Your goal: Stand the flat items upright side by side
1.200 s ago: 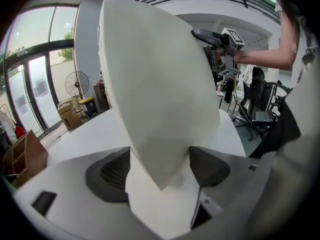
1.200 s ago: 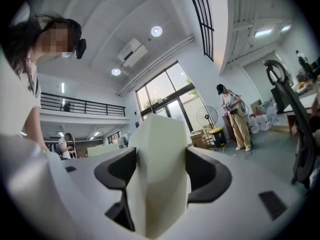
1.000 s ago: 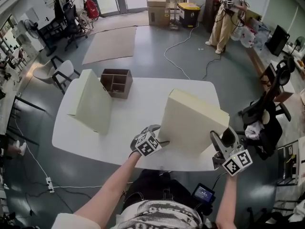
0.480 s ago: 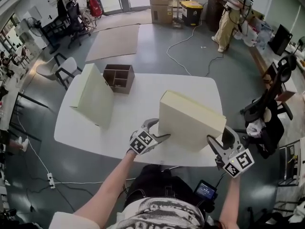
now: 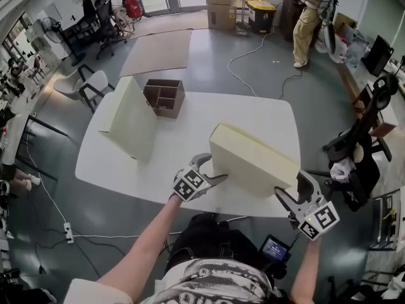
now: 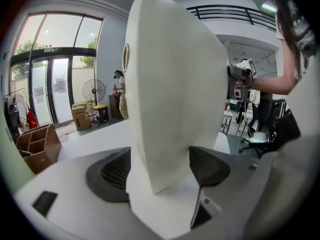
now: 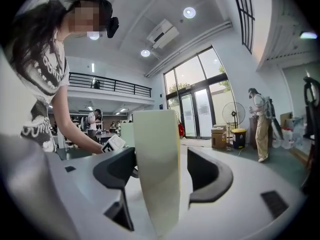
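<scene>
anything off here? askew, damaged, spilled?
Nothing spilled or damaged. But the two cream panels aren't side by side: the far panel stands alone at the table's left end, angled differently from the near panel, which the left gripper clamps while the right gripper's jaws are opening around it.

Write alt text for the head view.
A cream slab stands on edge on a white table, the left tool clamping one end and the right tool, jaws opening, straddling the other. A second slab stands at left beside a brown box.
</scene>
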Available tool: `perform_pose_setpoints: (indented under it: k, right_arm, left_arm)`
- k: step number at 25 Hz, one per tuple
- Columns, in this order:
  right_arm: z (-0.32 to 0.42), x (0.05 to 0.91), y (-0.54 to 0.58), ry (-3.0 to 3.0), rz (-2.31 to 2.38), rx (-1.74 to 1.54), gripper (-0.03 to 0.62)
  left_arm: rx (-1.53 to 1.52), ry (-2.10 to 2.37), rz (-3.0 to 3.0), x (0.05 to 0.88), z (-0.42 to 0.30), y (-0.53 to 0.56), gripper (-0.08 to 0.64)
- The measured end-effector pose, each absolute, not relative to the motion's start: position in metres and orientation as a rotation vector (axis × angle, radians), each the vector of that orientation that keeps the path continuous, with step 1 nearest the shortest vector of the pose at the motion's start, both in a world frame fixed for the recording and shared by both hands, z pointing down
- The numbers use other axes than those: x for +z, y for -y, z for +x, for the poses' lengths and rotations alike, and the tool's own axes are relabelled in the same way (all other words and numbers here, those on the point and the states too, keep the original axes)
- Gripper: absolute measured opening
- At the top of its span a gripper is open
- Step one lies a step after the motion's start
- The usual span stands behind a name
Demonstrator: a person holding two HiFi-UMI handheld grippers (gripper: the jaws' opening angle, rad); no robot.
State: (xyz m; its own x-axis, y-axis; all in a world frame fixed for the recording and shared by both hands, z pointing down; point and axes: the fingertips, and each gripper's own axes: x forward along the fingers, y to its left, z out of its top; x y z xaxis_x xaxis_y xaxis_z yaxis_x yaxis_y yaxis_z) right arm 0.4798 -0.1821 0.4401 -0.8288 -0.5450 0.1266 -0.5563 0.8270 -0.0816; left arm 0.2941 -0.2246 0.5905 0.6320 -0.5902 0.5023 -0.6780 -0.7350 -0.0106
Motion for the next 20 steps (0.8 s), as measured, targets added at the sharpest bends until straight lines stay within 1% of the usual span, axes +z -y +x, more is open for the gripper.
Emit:
perform_pose_setpoints:
  k: [2,7,8,9,12,20]
  right_arm:
    - [0.480,0.444,0.179,2.911,0.864,0.206,0.336]
    - [0.470,0.461,0.176,2.885,0.774,0.249,0.336]
    - [0.468,0.463,0.176,2.883,0.781,0.243,0.327]
    - [0.467,0.464,0.177,2.881,0.797,0.232,0.293]
    - [0.459,0.464,0.180,2.875,0.862,0.187,0.285]
    - [0.414,0.470,0.193,2.828,1.052,0.166,0.278]
  left_arm:
    - [0.719,1.052,2.666,0.591,0.293,0.223,0.373]
    - [0.707,1.075,2.650,0.589,0.291,0.225,0.373]
    - [0.721,1.077,2.649,0.589,0.290,0.225,0.373]
    - [0.734,1.083,2.646,0.589,0.288,0.225,0.373]
    - [0.726,1.143,2.620,0.586,0.277,0.226,0.373]
    - [0.556,1.355,2.443,0.577,0.218,0.209,0.371]
